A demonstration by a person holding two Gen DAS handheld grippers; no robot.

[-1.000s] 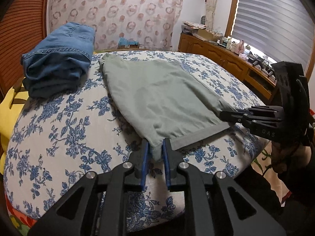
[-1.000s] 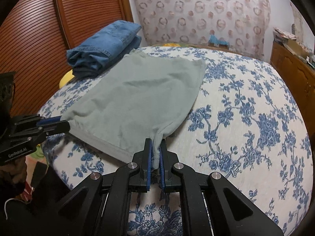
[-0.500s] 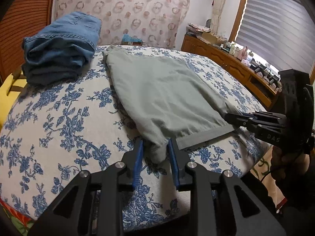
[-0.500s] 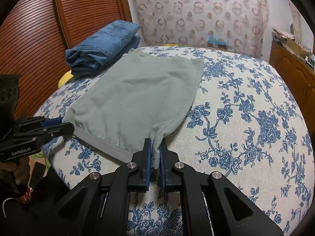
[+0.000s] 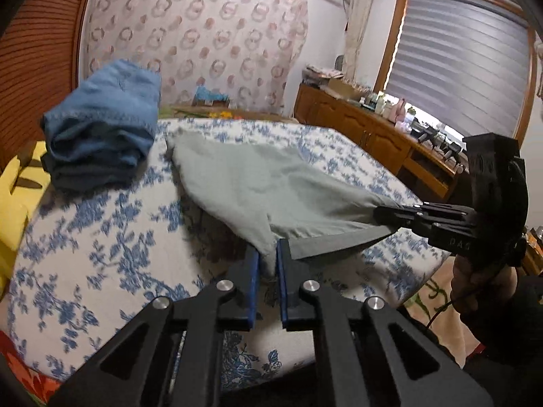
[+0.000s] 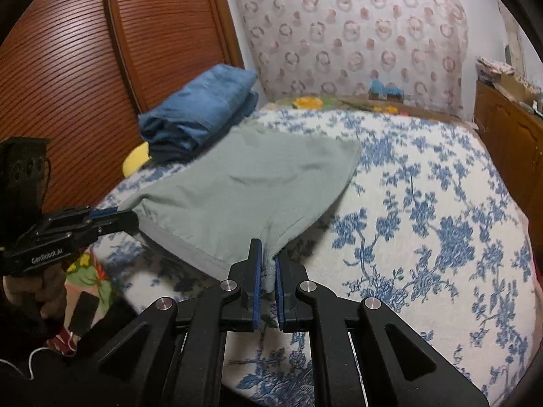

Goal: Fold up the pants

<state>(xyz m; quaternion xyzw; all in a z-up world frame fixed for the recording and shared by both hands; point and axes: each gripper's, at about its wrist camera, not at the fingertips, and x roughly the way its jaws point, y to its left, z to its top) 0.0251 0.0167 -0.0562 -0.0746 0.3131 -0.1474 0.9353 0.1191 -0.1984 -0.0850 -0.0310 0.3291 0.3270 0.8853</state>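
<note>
Pants (image 5: 258,183), grey-green, lie mid-frame on the floral bed (image 5: 101,237); left gripper (image 5: 268,264) has just re-closed on one hem corner, right gripper (image 6: 266,271) pinching the other, hem now lifted: fold starting.

Left gripper (image 5: 268,264): black frame, 2 blue-padded fingers (image 5: 251,281), pointing forward and downward; jaws have just been closing and now pinch a bunched corner of the grey-green pants (image 5: 264,183) between the pads. Right gripper (image 6: 266,264): same build, 2 fingers (image 6: 257,271) pointing forward and downward, jaws clamped on the opposite hem corner. Each unit appears side-on in the other's view, level with it. A hand (image 5: 482,281) wraps the right unit's handle from below; a dark sleeve follows behind.
</note>
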